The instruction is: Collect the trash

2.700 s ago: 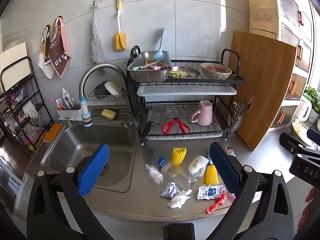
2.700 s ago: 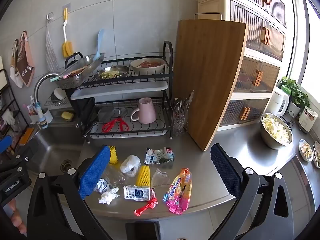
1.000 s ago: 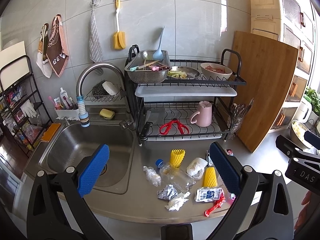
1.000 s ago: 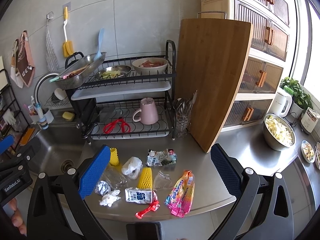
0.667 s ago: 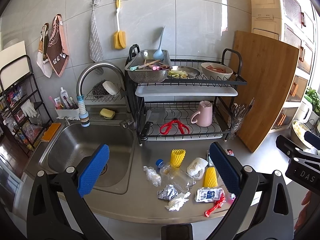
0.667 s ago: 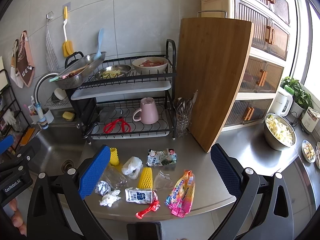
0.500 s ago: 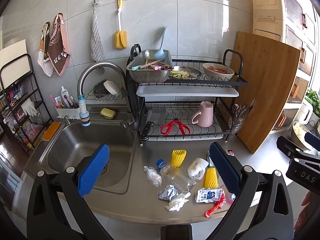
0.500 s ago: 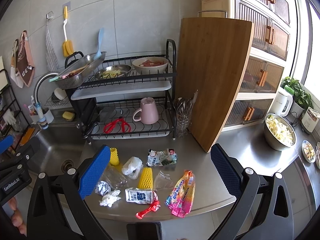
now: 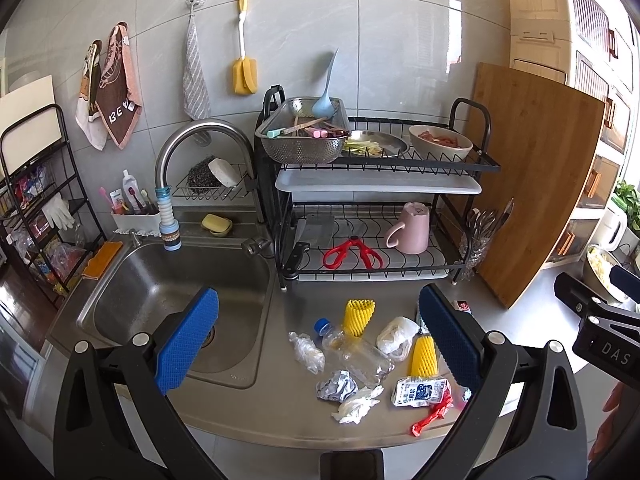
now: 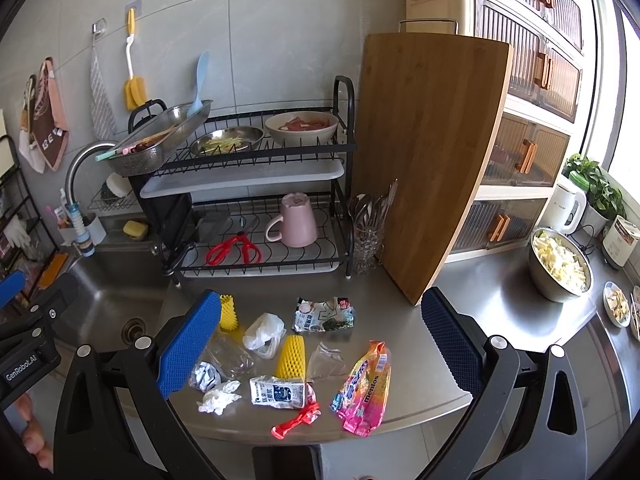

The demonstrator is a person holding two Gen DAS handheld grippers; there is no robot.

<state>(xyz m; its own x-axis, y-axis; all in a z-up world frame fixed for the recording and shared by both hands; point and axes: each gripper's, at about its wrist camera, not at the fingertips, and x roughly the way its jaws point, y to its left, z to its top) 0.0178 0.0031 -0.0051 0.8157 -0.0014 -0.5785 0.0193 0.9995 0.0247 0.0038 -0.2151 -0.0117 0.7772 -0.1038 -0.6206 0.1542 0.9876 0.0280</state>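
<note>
left gripper [image 9: 318, 330]: jaws spread wide, holding nothing, raised above the table's front edge; right gripper [image 10: 320, 334]: jaws likewise wide apart, empty, raised over the trash.

table [image 10: 492, 320]: stainless steel, sink [image 9: 168, 292] at its 9 o'clock end.

trash, loose on the table in front of the dish rack [image 10: 260, 184]:
- clear plastic bottle [image 9: 356, 354] with blue cap, lying flat, centre of the pile;
- yellow foam net [image 9: 359, 316], at 12 o'clock of the bottle; second yellow foam net [image 10: 291, 356], at 3 o'clock of the bottle;
- white plastic bag [image 10: 264, 334], between the two nets;
- crumpled clear film [image 9: 306, 352], at 9 o'clock of the bottle;
- foil ball [image 9: 336, 386] and white tissue [image 10: 218, 398], at 6 o'clock of the bottle, just beside each other;
- white and blue sachet [image 10: 278, 392], with a red plastic strip [image 10: 296, 420] at its 5 o'clock;
- pink mentos wrapper [image 10: 362, 386], at 3 o'clock of the sachet;
- clear wrapper scrap [image 10: 326, 360], between second net and mentos wrapper;
- printed snack packet [image 10: 324, 314], at 12 o'clock of the pile, nearest the cutting board [image 10: 428, 160].
</note>
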